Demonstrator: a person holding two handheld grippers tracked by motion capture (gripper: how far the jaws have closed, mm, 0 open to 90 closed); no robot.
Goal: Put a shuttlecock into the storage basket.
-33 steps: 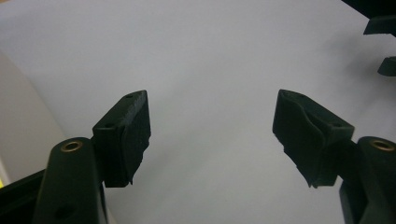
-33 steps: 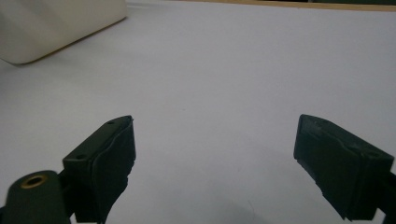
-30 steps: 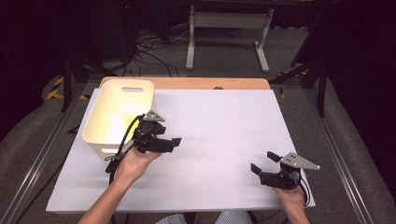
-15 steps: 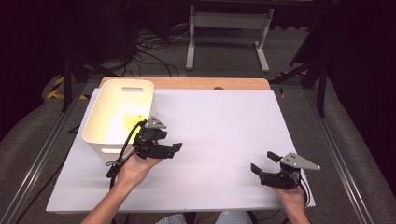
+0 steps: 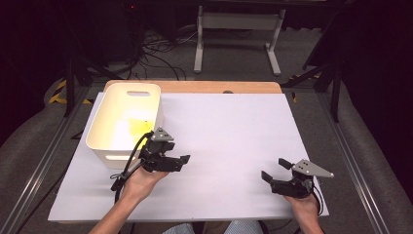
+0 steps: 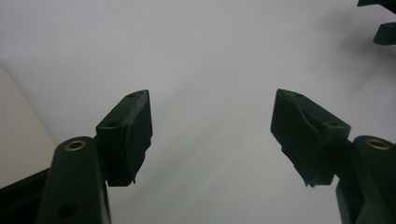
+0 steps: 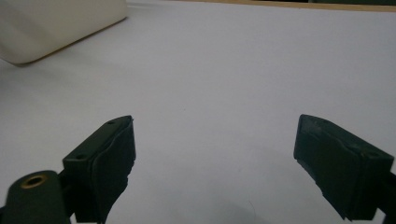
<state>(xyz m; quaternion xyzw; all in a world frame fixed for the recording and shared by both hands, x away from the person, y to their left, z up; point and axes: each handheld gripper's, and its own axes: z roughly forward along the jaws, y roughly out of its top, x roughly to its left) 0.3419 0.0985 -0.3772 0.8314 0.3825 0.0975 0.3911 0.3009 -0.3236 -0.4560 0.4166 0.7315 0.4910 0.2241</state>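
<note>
While both jaws are spread and nothing is held, the left tool is seen just beside the white bin at the counter's far-left corner; the right tool, likewise spread, rests near the near-right corner. The bin's wall is best approached squarely.

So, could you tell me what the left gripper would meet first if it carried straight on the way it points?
Probably nothing close: ahead of the left gripper lies bare white table sheet. Farther along that line the right gripper shows, though depth is hard to judge.
</note>
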